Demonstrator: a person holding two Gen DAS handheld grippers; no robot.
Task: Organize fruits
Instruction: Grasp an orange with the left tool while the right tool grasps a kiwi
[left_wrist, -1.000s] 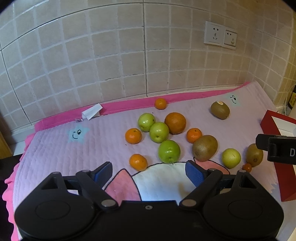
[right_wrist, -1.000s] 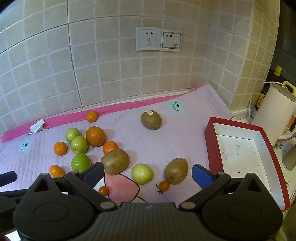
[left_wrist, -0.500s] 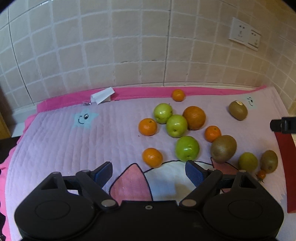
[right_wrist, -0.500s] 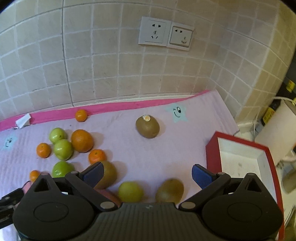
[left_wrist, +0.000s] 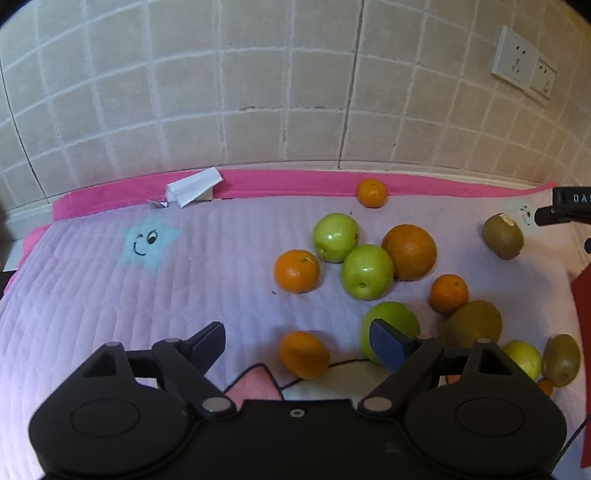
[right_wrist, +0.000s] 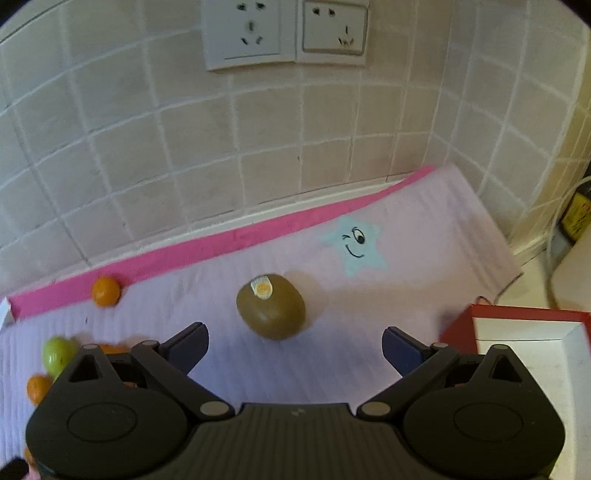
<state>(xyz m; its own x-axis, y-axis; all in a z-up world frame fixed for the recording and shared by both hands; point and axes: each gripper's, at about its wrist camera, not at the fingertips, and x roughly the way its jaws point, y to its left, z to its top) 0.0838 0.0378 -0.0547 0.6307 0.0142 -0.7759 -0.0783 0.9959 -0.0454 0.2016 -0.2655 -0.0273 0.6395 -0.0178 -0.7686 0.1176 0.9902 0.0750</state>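
Observation:
Fruit lies scattered on a lilac quilted mat (left_wrist: 92, 288). My left gripper (left_wrist: 297, 345) is open, and a small orange (left_wrist: 303, 353) sits between its fingers. A green apple (left_wrist: 391, 325) is partly behind the right finger. Beyond lie two more green apples (left_wrist: 366, 271), a big orange (left_wrist: 409, 252), small oranges (left_wrist: 297, 270) and kiwis (left_wrist: 472, 324). My right gripper (right_wrist: 293, 347) is open, just short of a stickered kiwi (right_wrist: 270, 312). A red box (right_wrist: 528, 332) with a white inside stands at its right.
A tiled wall with two sockets (right_wrist: 284, 31) rises behind the mat's pink border (left_wrist: 295, 182). A folded paper (left_wrist: 194, 186) lies on that border. One small orange (right_wrist: 106, 291) rests near the wall. The other gripper's tip (left_wrist: 569, 210) shows at the right edge.
Both grippers have moved forward and lower. The left now frames the near small orange. The right has closed in on the stickered kiwi, so the nearer fruit has dropped out of its view.

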